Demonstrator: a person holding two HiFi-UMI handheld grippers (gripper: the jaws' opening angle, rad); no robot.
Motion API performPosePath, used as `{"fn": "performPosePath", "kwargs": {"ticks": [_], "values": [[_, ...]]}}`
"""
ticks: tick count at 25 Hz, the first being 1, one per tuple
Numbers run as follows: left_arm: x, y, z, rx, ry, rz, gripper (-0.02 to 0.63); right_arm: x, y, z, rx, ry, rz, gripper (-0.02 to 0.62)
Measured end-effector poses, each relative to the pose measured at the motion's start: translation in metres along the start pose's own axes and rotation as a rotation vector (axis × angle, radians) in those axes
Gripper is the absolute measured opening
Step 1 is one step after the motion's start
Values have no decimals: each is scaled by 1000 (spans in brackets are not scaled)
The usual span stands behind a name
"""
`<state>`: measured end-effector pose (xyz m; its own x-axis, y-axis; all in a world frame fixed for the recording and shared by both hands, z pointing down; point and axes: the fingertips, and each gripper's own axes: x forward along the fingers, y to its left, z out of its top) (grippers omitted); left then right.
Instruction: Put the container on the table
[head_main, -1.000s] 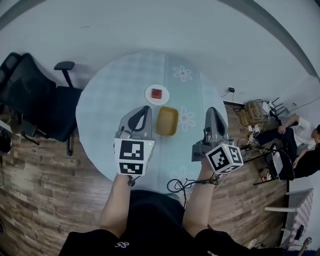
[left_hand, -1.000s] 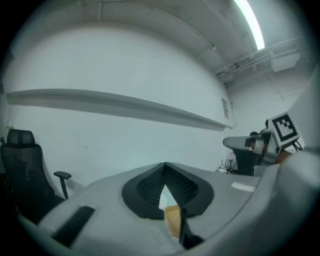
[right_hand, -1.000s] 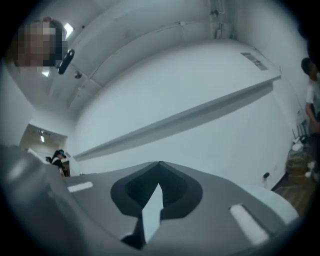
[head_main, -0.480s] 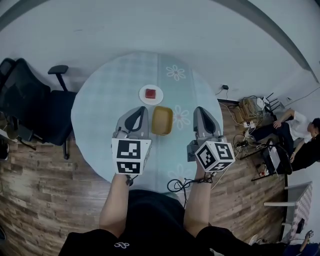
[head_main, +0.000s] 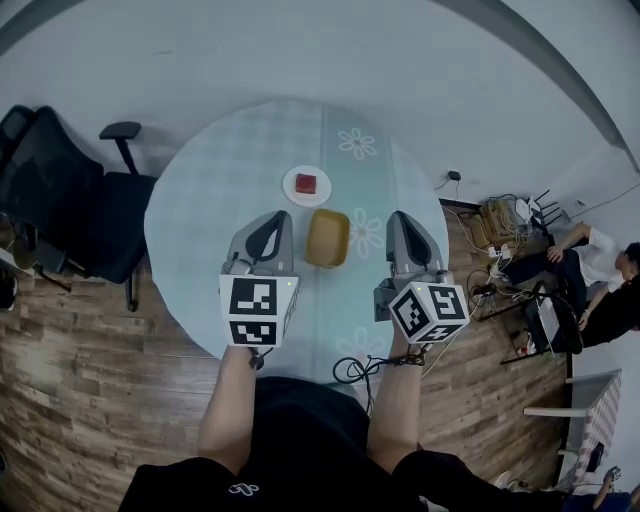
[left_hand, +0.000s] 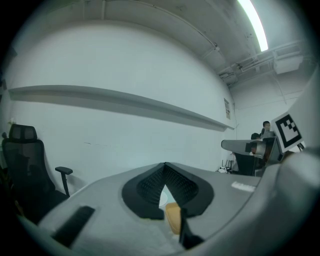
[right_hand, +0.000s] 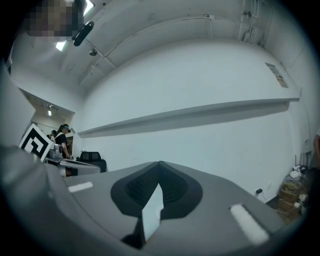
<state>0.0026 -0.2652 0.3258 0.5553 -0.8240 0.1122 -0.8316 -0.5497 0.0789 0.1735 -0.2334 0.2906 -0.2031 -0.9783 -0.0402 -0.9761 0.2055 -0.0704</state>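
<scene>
A tan rectangular container (head_main: 327, 238) sits upright on the round pale-blue table (head_main: 220, 180), between my two grippers and touching neither. The left gripper (head_main: 281, 215) hovers just left of it, jaws shut and empty. Through the slit under the left gripper's (left_hand: 165, 165) jaws, a sliver of the container (left_hand: 173, 218) shows in the left gripper view. To the container's right, the right gripper (head_main: 396, 217) is also shut on nothing. In its own view the right gripper (right_hand: 160, 163) shows only pale table surface through the slit under its jaws.
A small white plate (head_main: 296, 192) with a red block (head_main: 307, 184) lies just beyond the container. A black office chair (head_main: 60, 195) stands left of the table. Cables and boxes (head_main: 510, 225) and a seated person (head_main: 605, 265) are on the wooden floor at the right.
The right gripper has shifted a little left, closer to the container. The container, the plate and the left gripper have hardly moved.
</scene>
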Motion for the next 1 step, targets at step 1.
{"fn": "performPosePath", "kwargs": {"ticks": [1], "values": [[0,2,0,-1,-1,3,3,1,1,-1,-3,1,3,9]]}}
